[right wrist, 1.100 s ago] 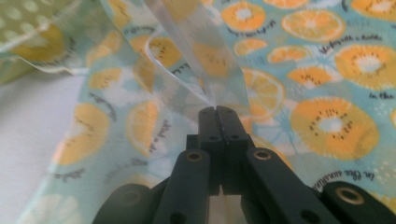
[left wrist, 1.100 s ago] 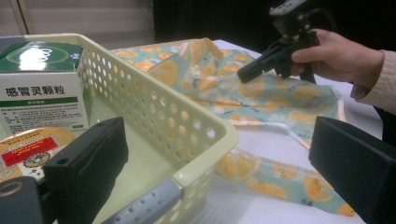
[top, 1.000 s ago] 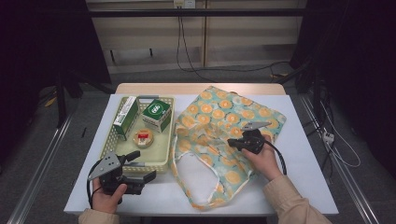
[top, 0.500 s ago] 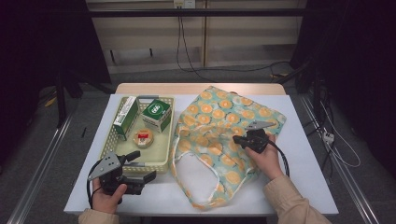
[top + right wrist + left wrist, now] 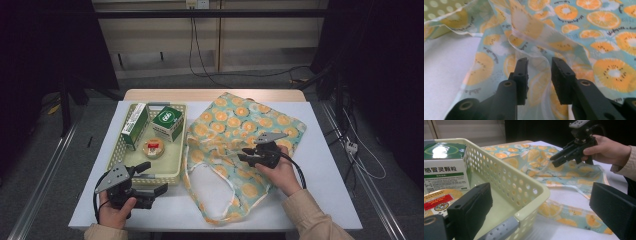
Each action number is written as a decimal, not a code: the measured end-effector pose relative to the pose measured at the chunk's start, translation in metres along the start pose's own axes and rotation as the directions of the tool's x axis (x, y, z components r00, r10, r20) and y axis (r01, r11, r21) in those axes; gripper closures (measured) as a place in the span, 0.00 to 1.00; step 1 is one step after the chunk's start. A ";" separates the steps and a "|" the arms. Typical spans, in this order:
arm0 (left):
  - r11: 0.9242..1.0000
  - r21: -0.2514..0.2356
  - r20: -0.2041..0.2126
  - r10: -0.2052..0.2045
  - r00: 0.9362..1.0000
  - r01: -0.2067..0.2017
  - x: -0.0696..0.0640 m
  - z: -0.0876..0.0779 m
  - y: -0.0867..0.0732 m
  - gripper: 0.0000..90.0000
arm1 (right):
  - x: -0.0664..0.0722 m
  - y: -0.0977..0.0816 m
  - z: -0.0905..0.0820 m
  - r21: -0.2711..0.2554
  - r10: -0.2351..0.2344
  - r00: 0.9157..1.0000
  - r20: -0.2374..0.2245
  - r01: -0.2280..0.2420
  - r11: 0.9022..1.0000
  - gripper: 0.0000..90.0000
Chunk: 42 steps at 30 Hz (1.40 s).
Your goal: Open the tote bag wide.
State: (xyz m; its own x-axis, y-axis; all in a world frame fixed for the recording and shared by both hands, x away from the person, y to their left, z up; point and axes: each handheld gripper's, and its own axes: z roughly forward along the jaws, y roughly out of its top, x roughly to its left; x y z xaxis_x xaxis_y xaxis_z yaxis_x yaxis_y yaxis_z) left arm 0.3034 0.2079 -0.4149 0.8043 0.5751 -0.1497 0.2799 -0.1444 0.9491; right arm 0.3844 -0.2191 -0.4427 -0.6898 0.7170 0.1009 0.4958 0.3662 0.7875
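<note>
A tote bag (image 5: 235, 125) printed with orange slices lies flat on the white table, its handles toward me. My right gripper (image 5: 243, 155) hovers over the bag's middle, pointing left. Its jaws have just been opening. In the right gripper view a raised fold of the bag (image 5: 534, 32) stands between the parted jaws of the right gripper (image 5: 537, 61), and the pads do not press on it. My left gripper (image 5: 152, 178) rests open at the front corner of the yellow basket (image 5: 120, 150), with its jaws to either side of the basket's corner (image 5: 534, 192).
The basket holds a green box (image 5: 167, 122), a long green-and-white box (image 5: 134, 125) and a round tin (image 5: 153, 146). The right gripper (image 5: 554, 161) and its hand show over the bag (image 5: 524, 155) in the left gripper view. Bare table lies by the front edge.
The right gripper has lifted a little over the bag and its jaws have parted. The left gripper and the basket items have not moved.
</note>
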 end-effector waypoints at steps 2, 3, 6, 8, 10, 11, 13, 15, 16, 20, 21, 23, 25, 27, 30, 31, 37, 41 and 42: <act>1.000 0.000 0.000 0.000 1.000 0.000 0.000 0.000 0.000 0.05 | 0.003 0.004 -0.003 -0.010 -0.004 1.000 -0.007 0.004 1.000 0.70; 1.000 0.000 0.000 0.000 1.000 0.000 0.000 0.000 0.000 0.05 | 0.005 0.006 -0.004 -0.014 -0.010 1.000 -0.013 0.010 1.000 0.70; 1.000 0.000 -0.003 0.007 1.000 -0.007 0.001 0.000 0.000 0.05 | 0.010 0.014 -0.008 -0.031 -0.035 0.999 -0.019 0.034 0.999 0.70; 1.000 -0.003 -0.004 0.002 1.000 -0.002 0.001 -0.001 0.000 0.05 | 0.014 0.019 -0.010 -0.038 -0.050 0.998 -0.036 0.048 0.998 0.69; 1.000 -0.005 -0.007 -0.004 1.000 0.004 0.001 -0.001 0.000 0.05 | 0.018 0.023 -0.011 -0.035 -0.069 0.997 -0.044 0.067 0.997 0.69; 1.000 -0.004 -0.007 -0.007 1.000 0.006 0.001 -0.001 0.000 0.05 | 0.020 0.025 -0.010 -0.032 -0.081 0.995 -0.053 0.080 0.996 0.69; 1.000 -0.002 -0.008 -0.006 1.000 0.006 0.001 0.000 0.000 0.05 | 0.024 0.029 -0.006 -0.030 -0.100 0.992 -0.082 0.098 0.995 0.75; 1.000 0.001 -0.004 -0.004 1.000 0.004 0.001 0.000 -0.001 0.05 | 0.029 0.033 0.000 -0.027 -0.116 0.985 -0.128 0.113 0.993 0.79; 1.000 0.001 -0.003 -0.004 1.000 0.004 0.001 0.000 -0.001 0.05 | 0.030 0.033 0.004 -0.019 -0.120 0.983 -0.136 0.118 0.993 0.81; 1.000 0.002 -0.004 -0.008 1.000 0.008 0.002 0.000 -0.001 0.05 | 0.030 0.025 0.028 0.057 -0.125 0.979 -0.161 0.136 0.989 0.82; 1.000 0.001 -0.004 -0.011 1.000 0.011 0.002 0.000 -0.002 0.05 | 0.029 0.022 0.034 0.073 -0.121 0.981 -0.154 0.134 0.988 0.81; 1.000 0.002 -0.006 -0.011 1.000 0.011 0.003 -0.001 -0.002 0.05 | 0.025 0.017 0.042 0.073 -0.108 0.986 -0.130 0.118 0.990 0.75; 1.000 0.001 -0.007 -0.013 1.000 0.013 0.003 -0.001 -0.002 0.05 | 0.020 0.016 0.047 0.067 -0.103 0.991 -0.083 0.109 0.992 0.69; 1.000 0.001 -0.007 -0.015 1.000 0.015 0.003 -0.001 -0.003 0.05 | 0.013 0.016 0.048 0.048 -0.084 0.995 -0.046 0.086 0.995 0.65; 1.000 0.002 -0.005 -0.014 1.000 0.014 0.004 -0.001 -0.003 0.05 | 0.004 0.011 0.050 0.070 -0.058 0.997 -0.041 0.061 0.996 0.61; 1.000 0.002 -0.004 -0.014 1.000 0.014 0.004 -0.001 -0.003 0.05 | 0.003 0.010 0.050 0.073 -0.072 0.996 -0.043 0.075 0.994 0.61; 1.000 0.008 -0.001 -0.013 1.000 0.013 0.003 0.001 -0.003 0.05 | 0.005 0.008 0.050 0.071 -0.122 0.991 -0.048 0.125 0.990 0.66; 1.000 0.006 -0.001 -0.009 1.000 0.009 0.003 0.002 -0.002 0.05 | 0.006 0.008 0.050 0.067 -0.124 0.991 -0.046 0.127 0.990 0.83; 1.000 0.006 -0.001 -0.010 1.000 0.010 0.003 0.002 -0.002 0.05 | 0.007 0.008 0.050 0.066 -0.129 0.991 -0.042 0.132 0.989 0.87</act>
State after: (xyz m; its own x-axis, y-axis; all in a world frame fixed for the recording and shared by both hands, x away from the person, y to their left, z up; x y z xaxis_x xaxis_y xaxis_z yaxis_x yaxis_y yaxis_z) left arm 0.3064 0.2089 -0.4182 0.8010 0.5771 -0.1591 0.2910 -0.1432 0.9459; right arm 0.4105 -0.1814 -0.4660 -0.7695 0.6382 0.0234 0.4343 0.4961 0.7519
